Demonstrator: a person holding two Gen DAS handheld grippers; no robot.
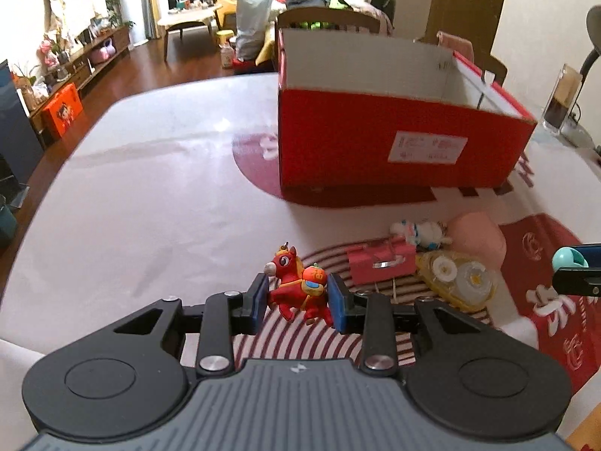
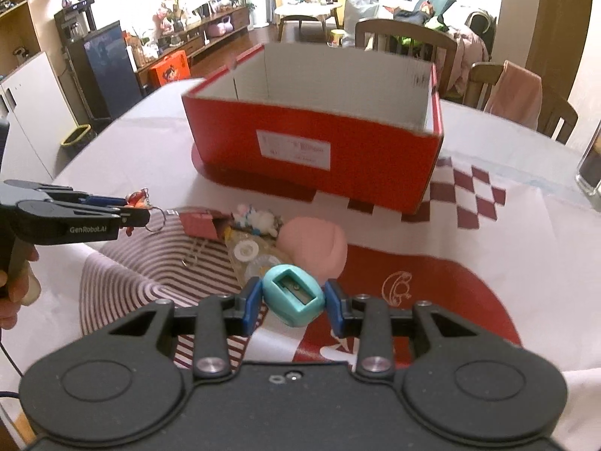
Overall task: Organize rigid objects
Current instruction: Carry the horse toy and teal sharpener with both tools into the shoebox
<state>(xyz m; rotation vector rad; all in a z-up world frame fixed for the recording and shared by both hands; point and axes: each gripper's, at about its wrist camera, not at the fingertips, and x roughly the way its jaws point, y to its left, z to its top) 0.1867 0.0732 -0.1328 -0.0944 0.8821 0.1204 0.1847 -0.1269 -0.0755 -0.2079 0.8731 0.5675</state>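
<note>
My left gripper (image 1: 298, 298) is shut on a red horse keychain (image 1: 296, 287) and holds it above the table; it also shows in the right wrist view (image 2: 129, 206) at the left. My right gripper (image 2: 293, 302) is shut on a teal pencil sharpener (image 2: 293, 297); it shows at the right edge of the left wrist view (image 1: 571, 263). An open red cardboard box (image 1: 394, 146) (image 2: 319, 139) stands beyond both. On the table lie a pink binder clip (image 1: 381, 263), a small plush toy (image 1: 420, 233), a correction tape (image 1: 458, 276) and a pink round object (image 1: 475, 235).
A tablecloth (image 1: 150, 206) with red patterns covers the table. A glass jar (image 1: 561, 101) and a lamp base stand at the far right. Wooden chairs (image 2: 405, 37) stand behind the box. The table's left edge drops to the living-room floor.
</note>
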